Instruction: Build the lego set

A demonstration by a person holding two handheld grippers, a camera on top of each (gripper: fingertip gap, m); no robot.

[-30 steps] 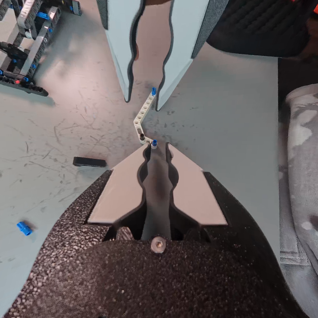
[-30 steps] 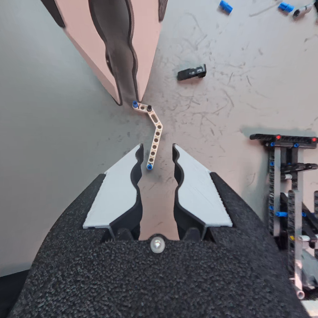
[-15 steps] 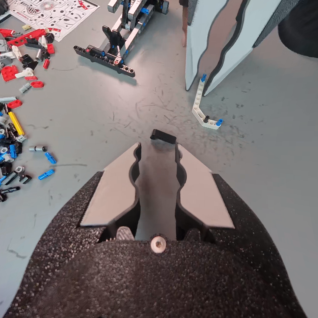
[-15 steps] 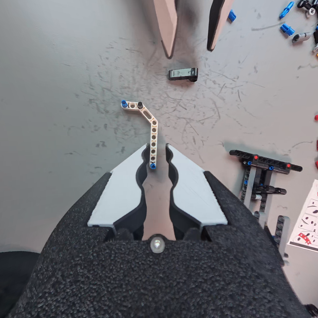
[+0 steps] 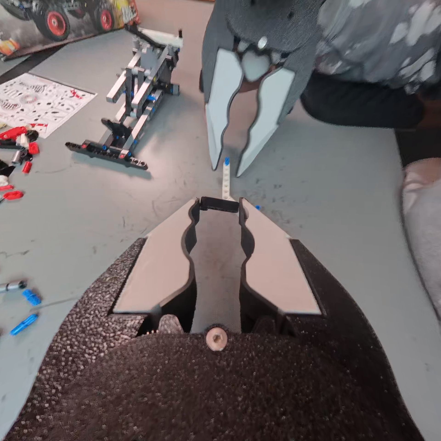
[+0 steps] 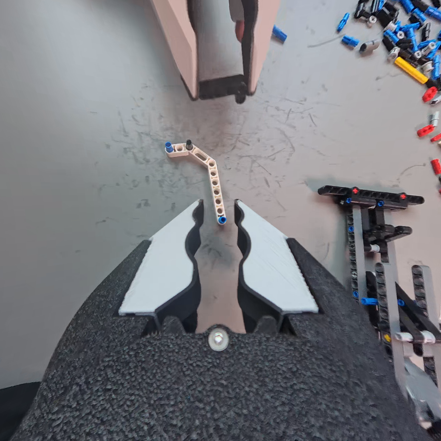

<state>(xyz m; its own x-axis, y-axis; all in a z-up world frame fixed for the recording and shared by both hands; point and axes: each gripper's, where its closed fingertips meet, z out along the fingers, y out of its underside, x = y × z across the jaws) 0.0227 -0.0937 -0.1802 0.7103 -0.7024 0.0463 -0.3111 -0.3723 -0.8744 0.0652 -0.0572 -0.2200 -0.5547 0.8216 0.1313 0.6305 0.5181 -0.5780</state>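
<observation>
The left claw, which hovered behind the short black piece half a second ago, now pinches it endwise between its tips, at desk level. The bent white beam lies flat just beyond; the right claw sits spread astride its near end, not gripping. Likely next: joining piece to beam. The half-built frame and loose parts lie well aside; nothing obstructs.

A scuffed grey bench carries a bent white beam, a half-built black-and-grey frame, a printed sheet, and scattered red, blue and black pieces.
</observation>
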